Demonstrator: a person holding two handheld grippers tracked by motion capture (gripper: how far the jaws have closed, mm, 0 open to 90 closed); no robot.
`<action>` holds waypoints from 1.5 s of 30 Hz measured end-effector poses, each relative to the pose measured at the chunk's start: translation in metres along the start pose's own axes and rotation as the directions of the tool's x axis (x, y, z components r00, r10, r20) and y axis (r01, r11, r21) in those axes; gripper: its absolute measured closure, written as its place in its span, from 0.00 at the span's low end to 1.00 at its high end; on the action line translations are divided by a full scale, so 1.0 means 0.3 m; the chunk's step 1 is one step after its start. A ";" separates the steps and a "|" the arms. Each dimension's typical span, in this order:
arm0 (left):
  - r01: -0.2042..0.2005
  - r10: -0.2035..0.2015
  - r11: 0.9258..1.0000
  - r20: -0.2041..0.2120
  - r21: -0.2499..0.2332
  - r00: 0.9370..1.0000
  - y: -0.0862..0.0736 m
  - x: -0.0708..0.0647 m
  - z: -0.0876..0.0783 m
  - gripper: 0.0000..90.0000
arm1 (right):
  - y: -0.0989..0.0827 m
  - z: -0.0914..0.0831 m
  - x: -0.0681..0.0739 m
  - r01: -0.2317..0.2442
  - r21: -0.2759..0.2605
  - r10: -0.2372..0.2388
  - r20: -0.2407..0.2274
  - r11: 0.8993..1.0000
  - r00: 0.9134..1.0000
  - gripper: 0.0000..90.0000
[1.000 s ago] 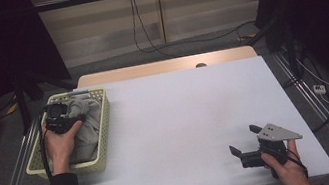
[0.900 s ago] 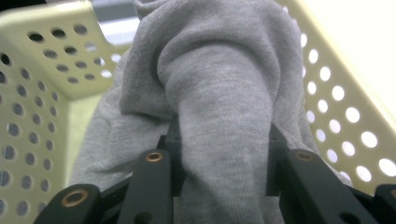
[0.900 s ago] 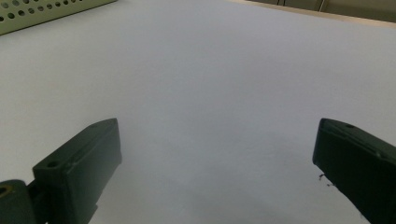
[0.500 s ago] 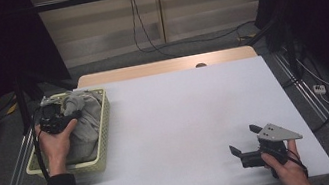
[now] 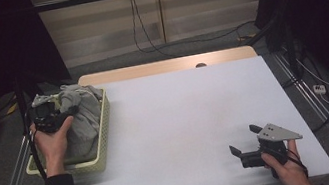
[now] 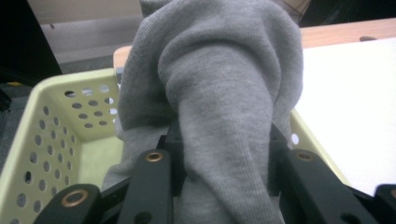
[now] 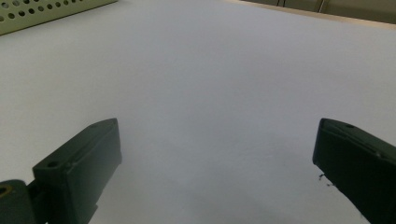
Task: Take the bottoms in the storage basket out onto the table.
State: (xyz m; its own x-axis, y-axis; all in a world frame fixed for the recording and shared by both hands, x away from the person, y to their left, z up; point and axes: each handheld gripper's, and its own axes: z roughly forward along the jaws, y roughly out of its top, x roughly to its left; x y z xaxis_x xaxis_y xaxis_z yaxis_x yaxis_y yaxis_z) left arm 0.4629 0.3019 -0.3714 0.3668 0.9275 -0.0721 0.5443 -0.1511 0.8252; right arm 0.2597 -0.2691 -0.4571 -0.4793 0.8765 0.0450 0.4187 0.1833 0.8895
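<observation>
Nearest to me, my right gripper (image 5: 242,141) rests low over the near right part of the white table (image 5: 192,118), held in my right hand (image 5: 286,168) with its grey three-cornered plate on top. Its jaws are released: in the right gripper view they stand wide apart with nothing but bare tabletop between them, and a corner of the perforated basket shows far off at the upper left.

Across the table, at its left edge, my left gripper (image 5: 70,111) is held in my left hand (image 5: 53,141) above the pale yellow-green plastic basket (image 5: 101,144). Its jaws are clenched on the grey sweatshirt (image 5: 81,119). In the left gripper view a thick fold of the knit fabric (image 6: 224,116) runs straight down between my two black jaws, pressed from both sides, and the rest of the garment bunches up above them. The cloth is lifted in a heap that rises over the basket's rim, while its lower part hangs down inside the basket (image 6: 51,140). The basket's holed inner wall and part of its floor lie bare to the left of the cloth.

Farther off, a strip of wooden tabletop (image 5: 168,65) borders the far edge of the white surface, and cables trail over the floor behind it.
</observation>
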 end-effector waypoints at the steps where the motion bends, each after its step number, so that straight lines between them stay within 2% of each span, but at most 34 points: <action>1: 0.000 0.000 1.000 0.000 0.000 1.000 0.000 0.000 0.000 0.73 | 0.000 0.000 0.000 0.000 0.000 0.000 0.000 1.000 1.000 0.01; 5: -0.006 0.006 1.000 0.003 -0.029 1.000 0.008 0.000 -0.020 0.73 | 0.000 0.000 0.000 0.001 0.000 -0.001 -0.001 1.000 1.000 0.01; 8: 0.008 -0.008 0.998 0.001 -0.060 1.000 0.013 0.002 -0.033 0.73 | 0.000 0.001 0.000 0.002 0.000 -0.002 -0.001 1.000 1.000 0.01; 25: 0.015 -0.014 0.992 0.005 -0.129 1.000 0.036 0.000 -0.085 0.73 | 0.000 0.001 0.000 0.003 0.000 -0.003 -0.003 1.000 1.000 0.01; 29: 0.016 -0.014 0.987 0.009 -0.160 1.000 0.041 0.000 -0.105 0.73 | 0.000 0.001 0.000 0.003 0.000 -0.003 -0.002 1.000 1.000 0.01; 35: 0.010 -0.006 0.983 0.021 -0.182 1.000 0.046 0.000 -0.120 0.73 | 0.000 0.001 0.001 0.004 0.001 -0.004 -0.001 1.000 1.000 0.01; 41: 0.018 -0.012 0.972 0.030 -0.234 0.999 0.056 -0.005 -0.147 0.73 | 0.000 0.001 0.001 0.004 0.000 -0.004 -0.001 1.000 1.000 0.01; 45: 0.015 -0.007 0.968 0.029 -0.250 1.000 0.064 -0.008 -0.165 0.73 | 0.000 0.001 0.001 0.004 0.000 -0.004 -0.001 1.000 1.000 0.01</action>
State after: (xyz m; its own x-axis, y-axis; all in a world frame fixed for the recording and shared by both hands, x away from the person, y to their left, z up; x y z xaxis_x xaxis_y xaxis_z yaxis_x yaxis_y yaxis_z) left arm 0.4350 0.3137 -0.3277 0.3846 0.9182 -0.0946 0.3440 -0.0475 0.9378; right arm 0.2598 -0.2687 -0.4571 -0.4818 0.8753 0.0417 0.4168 0.1870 0.8895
